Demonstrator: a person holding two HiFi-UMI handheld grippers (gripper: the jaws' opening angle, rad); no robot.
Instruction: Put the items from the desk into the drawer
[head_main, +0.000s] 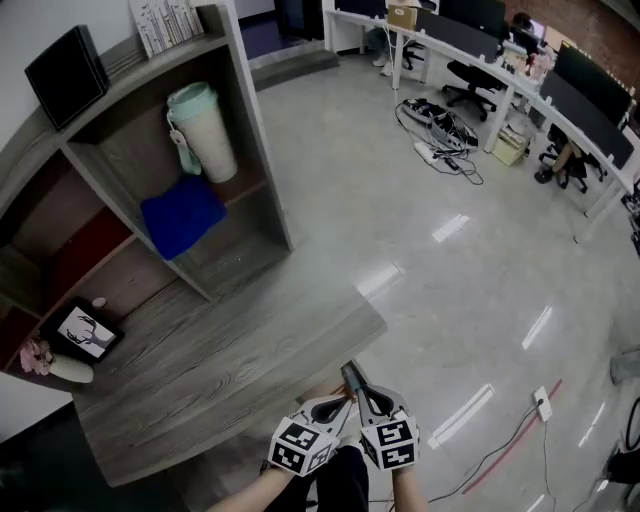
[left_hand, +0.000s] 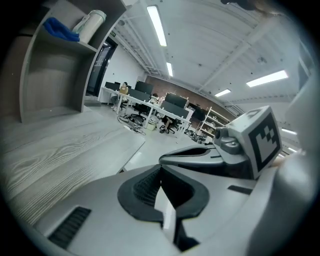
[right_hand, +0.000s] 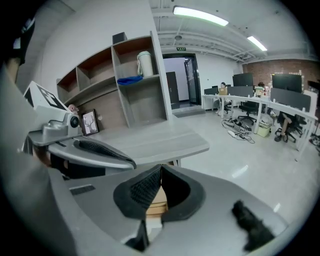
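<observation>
Shelf unit, its end compartment holding a pale cup beside a blue cloth, left gripper and right gripper both closed, empty

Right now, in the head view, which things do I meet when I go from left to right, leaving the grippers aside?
Framed deer picture → blue cloth → tangle of cables on the floor → white floor socket.

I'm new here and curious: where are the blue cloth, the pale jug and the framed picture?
blue cloth (head_main: 182, 217), head view, middle of the fabric
pale jug (head_main: 210, 142), head view, its side wall
framed picture (head_main: 85, 332), head view, middle of the print
</observation>
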